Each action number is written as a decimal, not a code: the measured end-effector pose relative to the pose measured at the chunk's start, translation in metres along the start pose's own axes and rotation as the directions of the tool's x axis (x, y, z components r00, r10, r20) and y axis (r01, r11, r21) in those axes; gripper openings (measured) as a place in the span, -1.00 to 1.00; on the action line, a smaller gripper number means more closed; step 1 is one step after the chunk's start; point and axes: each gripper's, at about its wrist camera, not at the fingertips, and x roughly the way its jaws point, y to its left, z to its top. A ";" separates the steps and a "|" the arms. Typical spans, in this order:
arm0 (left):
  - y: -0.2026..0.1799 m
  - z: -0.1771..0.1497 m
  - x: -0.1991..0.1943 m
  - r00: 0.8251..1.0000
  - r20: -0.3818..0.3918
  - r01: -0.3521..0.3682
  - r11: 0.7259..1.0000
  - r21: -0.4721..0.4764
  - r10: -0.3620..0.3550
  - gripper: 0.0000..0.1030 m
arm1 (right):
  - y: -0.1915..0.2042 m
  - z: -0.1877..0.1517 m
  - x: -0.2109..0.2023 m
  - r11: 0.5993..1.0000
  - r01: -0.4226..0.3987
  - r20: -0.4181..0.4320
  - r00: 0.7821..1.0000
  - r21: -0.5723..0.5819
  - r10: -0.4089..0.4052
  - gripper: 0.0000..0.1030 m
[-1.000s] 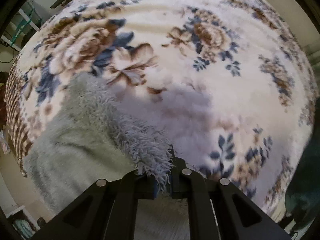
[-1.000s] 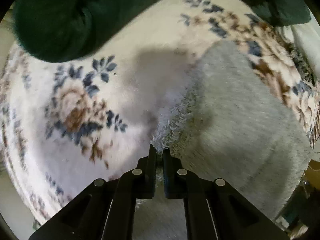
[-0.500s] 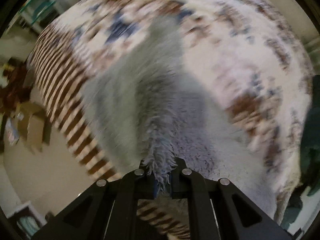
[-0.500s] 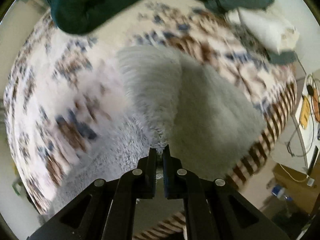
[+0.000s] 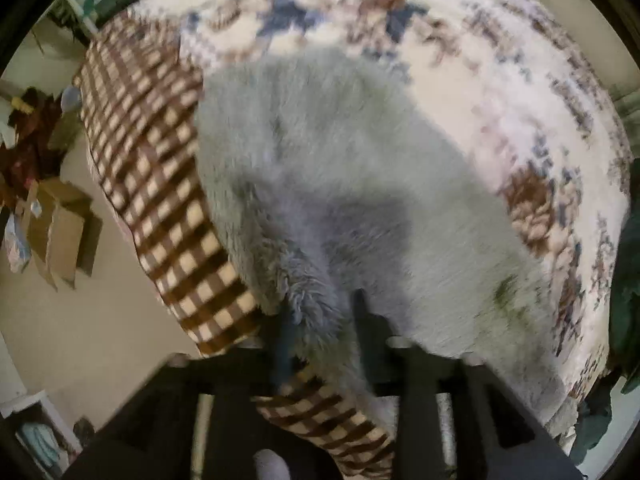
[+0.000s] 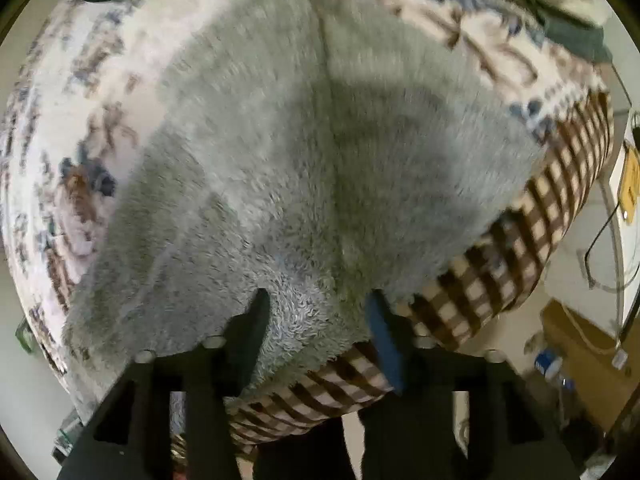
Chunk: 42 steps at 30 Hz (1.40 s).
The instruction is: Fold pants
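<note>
Fluffy grey pants (image 5: 360, 184) lie doubled on the floral blanket (image 5: 500, 80), near the checked bed edge (image 5: 160, 184). Left gripper (image 5: 320, 320) and right gripper (image 6: 320, 312) both have jaws spread, pile between them, nothing pinched. Likely soft, light, limp (thick nap, bulky folds); best taken at hem corners.

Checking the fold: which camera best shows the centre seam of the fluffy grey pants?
The right wrist view: the centre seam runs straight up the fluffy grey pants. The left wrist view shows only blurred pile, no clear seam.
</note>
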 end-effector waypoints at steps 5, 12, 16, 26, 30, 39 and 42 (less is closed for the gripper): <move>-0.019 0.003 -0.017 0.992 0.120 -0.043 0.997 0.057 0.036 0.42 | 0.013 0.013 -0.037 0.989 0.067 0.170 0.984 -0.130 -0.044 0.57; -0.067 -0.013 0.006 0.990 0.119 -0.094 0.978 0.188 0.072 0.42 | 0.085 0.069 0.000 0.929 0.210 0.239 0.961 -0.304 -0.139 0.72; -0.102 -0.030 0.009 0.993 0.106 -0.085 0.960 0.268 0.058 0.42 | 0.080 0.078 0.018 0.898 0.357 0.278 0.917 -0.258 -0.285 -0.55; -0.145 -0.060 0.015 0.998 0.056 -0.041 0.924 0.381 0.021 0.42 | -0.118 0.070 -0.013 0.955 0.063 0.099 0.991 0.288 -0.095 -0.53; -0.156 -0.071 0.019 0.999 0.036 -0.024 0.912 0.409 0.010 0.42 | -0.149 0.063 -0.023 0.884 -0.225 0.199 0.968 0.411 0.153 -0.06; -0.138 -0.077 0.023 0.999 0.028 -0.044 0.906 0.421 0.036 0.42 | -0.134 0.049 -0.020 0.918 -0.062 0.230 0.973 0.393 -0.032 -0.93; -0.120 -0.071 0.024 0.999 0.021 -0.052 0.918 0.394 0.047 0.42 | -0.144 0.052 -0.002 0.930 -0.048 0.127 0.992 0.365 0.001 -0.83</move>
